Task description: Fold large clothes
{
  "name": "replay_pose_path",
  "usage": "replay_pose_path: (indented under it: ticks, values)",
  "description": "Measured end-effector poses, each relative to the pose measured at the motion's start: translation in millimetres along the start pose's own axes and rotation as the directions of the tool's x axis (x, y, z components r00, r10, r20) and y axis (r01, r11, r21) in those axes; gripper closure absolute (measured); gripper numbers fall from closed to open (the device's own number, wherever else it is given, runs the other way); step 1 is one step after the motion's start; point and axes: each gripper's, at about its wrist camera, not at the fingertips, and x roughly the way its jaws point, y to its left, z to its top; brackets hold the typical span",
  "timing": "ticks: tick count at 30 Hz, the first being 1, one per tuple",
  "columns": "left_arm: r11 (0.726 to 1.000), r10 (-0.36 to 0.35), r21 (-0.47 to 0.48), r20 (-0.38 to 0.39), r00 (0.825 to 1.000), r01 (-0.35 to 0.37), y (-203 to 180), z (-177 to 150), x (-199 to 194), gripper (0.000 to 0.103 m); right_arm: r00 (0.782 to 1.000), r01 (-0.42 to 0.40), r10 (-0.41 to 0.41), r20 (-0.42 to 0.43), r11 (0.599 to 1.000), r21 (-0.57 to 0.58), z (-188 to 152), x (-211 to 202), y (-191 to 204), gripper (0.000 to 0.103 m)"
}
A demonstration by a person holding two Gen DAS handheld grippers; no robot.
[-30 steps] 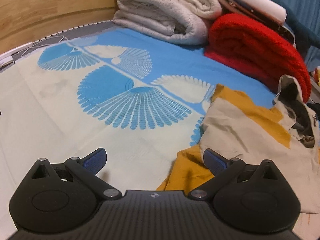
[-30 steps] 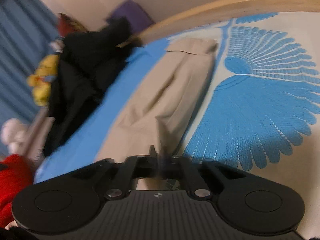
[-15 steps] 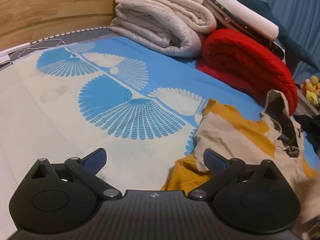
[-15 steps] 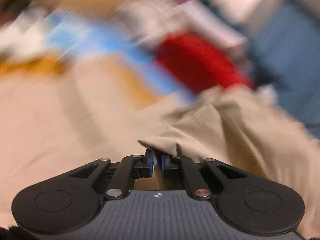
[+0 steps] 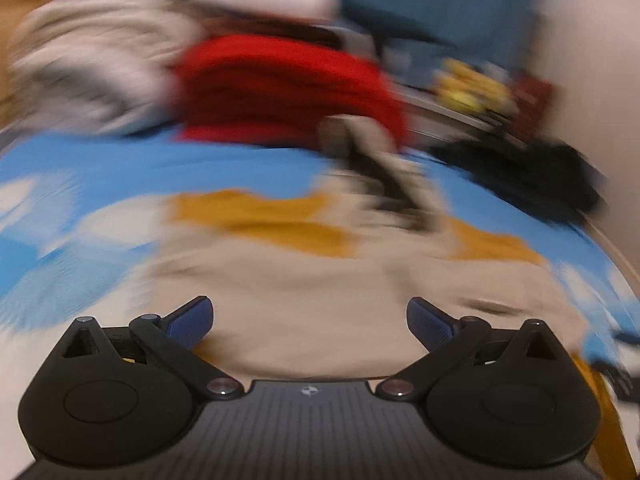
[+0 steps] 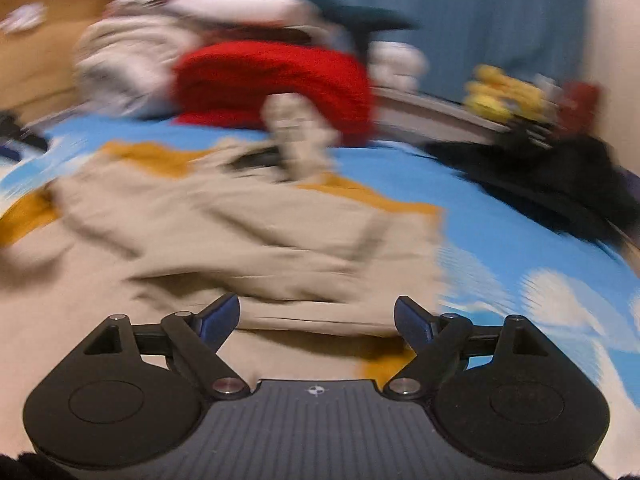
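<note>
Right gripper (image 6: 316,318): jaws now spread wide, nothing between them. Half a second ago they were pinched on a beige fold; that fold has been let go and lies just ahead of my fingertips as a thick doubled edge of the jacket (image 6: 248,240).

Left gripper (image 5: 310,320): jaws wide, holding nothing, as in the two earlier frames. It has swung from the patterned bedsheet (image 5: 80,184) to sit over the jacket (image 5: 304,280), beige cloth filling the gap between the fingers. Both views are smeared with motion, so seams and cuffs cannot be made out.

Jacket, near to far: beige body closest to both grippers, mustard-yellow lining showing along its far edge, then the hood standing up at its far end. Beyond the hood, a rolled red blanket (image 6: 276,80); left of the blanket, pale folded bedding (image 6: 124,64). Right of the jacket, well apart from it, a black garment (image 6: 540,184).

Judgement: one fold has just been laid and released. Both grippers are free and facing the jacket, so the next grip is probably on its near edge. The cloth looks bunched, so smoothing may be needed first.
</note>
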Motion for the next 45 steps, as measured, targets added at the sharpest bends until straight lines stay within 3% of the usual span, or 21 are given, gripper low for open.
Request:
replay_pose_path:
  ticks: [5,7,11,13,16,17,18,21,25,27,29,31,32,33,34,35,37,39,43,44,45]
  values:
    - [0.959,-0.175,0.214,-0.076,0.982,0.188,-138.8,14.4,52.1,0.0,0.986,0.162,-0.144,-0.086,0.954,0.254,-11.9,14.4,-56.8,0.016]
    - [0.944,-0.235,0.201,-0.15,0.96,0.262,-182.0,17.2,84.2,0.0,0.986,0.157,-0.129,-0.105,0.931,0.33,-20.5,16.2,-71.5,0.016]
    - [0.947,-0.289,0.057,-0.284,0.914,0.317,-231.7,11.0,146.8,0.0,0.987,0.153,-0.124,-0.102,0.915,0.373,-29.6,14.8,-87.0,0.016]
    - [0.951,-0.28,0.039,-0.321,0.905,0.308,-246.4,6.9,170.0,0.0,0.989,0.148,-0.123,-0.088,0.909,0.39,-31.1,13.2,-92.3,0.016]
    - [0.97,-0.163,0.109,-0.378,0.911,0.219,-259.0,0.6,201.6,0.003,0.99,0.141,-0.117,-0.083,0.896,0.42,-31.9,13.4,-96.3,0.016]
    - [0.973,-0.148,0.113,-0.373,0.916,0.203,-256.1,0.9,206.1,0.032,0.99,0.138,-0.112,-0.086,0.894,0.427,-30.4,16.3,-96.9,0.016]
    - [0.974,-0.14,0.117,-0.36,0.922,0.193,-251.0,3.1,206.3,0.075,0.99,0.136,-0.109,-0.086,0.891,0.433,-29.1,18.3,-97.8,0.017]
    - [0.967,-0.242,0.004,-0.318,0.917,0.256,-216.6,29.3,186.8,0.085,0.991,0.13,-0.109,-0.073,0.897,0.422,-26.3,16.0,-94.8,0.017]
    - [0.921,-0.387,-0.081,-0.079,0.919,0.381,-134.4,94.7,105.2,0.085,0.992,0.128,-0.122,-0.04,0.916,0.38,-19.8,9.8,-84.6,0.017]
    - [0.915,-0.384,-0.118,0.036,0.922,0.386,-74.9,116.7,65.7,0.085,0.993,0.117,-0.114,-0.031,0.923,0.367,-16.7,7.7,-79.8,0.017]
    - [0.926,-0.325,-0.167,0.104,0.94,0.339,-10.5,121.9,42.6,0.079,0.994,0.109,-0.108,-0.025,0.931,0.349,-14.5,6.8,-73.6,0.017]
    - [0.945,-0.218,-0.227,0.102,0.971,0.236,56.2,109.4,35.9,0.07,0.994,0.109,-0.105,-0.03,0.935,0.337,-12.8,8.0,-68.1,0.017]
    - [0.955,-0.141,-0.252,0.068,0.988,0.154,89.5,95.1,38.0,0.053,0.994,0.105,-0.099,-0.033,0.937,0.334,-12.3,8.7,-66.2,0.017]
    - [0.959,-0.066,-0.274,0.035,0.997,0.073,114.6,81.0,40.4,0.021,0.995,0.101,-0.094,-0.036,0.938,0.332,-11.7,9.2,-63.9,0.017]
    - [0.954,0.021,-0.298,-0.015,1.0,-0.025,136.2,65.9,44.9,0.011,0.995,0.098,-0.091,-0.036,0.939,0.328,-11.0,9.3,-62.2,0.017]
    - [0.94,0.114,-0.315,-0.07,0.991,-0.13,155.9,49.2,49.3,0.008,0.996,0.092,-0.086,-0.035,0.942,0.323,-10.2,9.5,-60.4,0.017]
    - [0.92,0.174,-0.328,-0.145,0.974,-0.214,180.2,25.0,58.0,0.008,0.996,0.092,-0.086,-0.032,0.945,0.315,-8.8,9.8,-56.7,0.017]
    - [0.908,0.152,-0.369,-0.152,0.977,-0.199,187.6,17.5,61.7,0.008,0.996,0.092,-0.087,-0.03,0.944,0.316,-6.4,10.9,-55.9,0.017]
    - [0.935,0.095,-0.334,-0.098,0.991,-0.123,158.9,34.5,72.9,0.008,0.994,0.104,-0.108,-0.006,0.934,0.343,0.1,18.0,-61.8,0.017]
    - [0.947,0.079,-0.304,-0.088,0.993,-0.102,145.5,40.3,75.2,0.008,0.993,0.106,-0.114,0.002,0.931,0.35,0.6,22.2,-64.4,0.021]
    - [0.956,0.058,-0.281,-0.08,0.995,-0.079,128.5,46.0,73.7,0.008,0.994,0.1,-0.107,-0.001,0.93,0.353,0.7,27.6,-67.0,0.032]
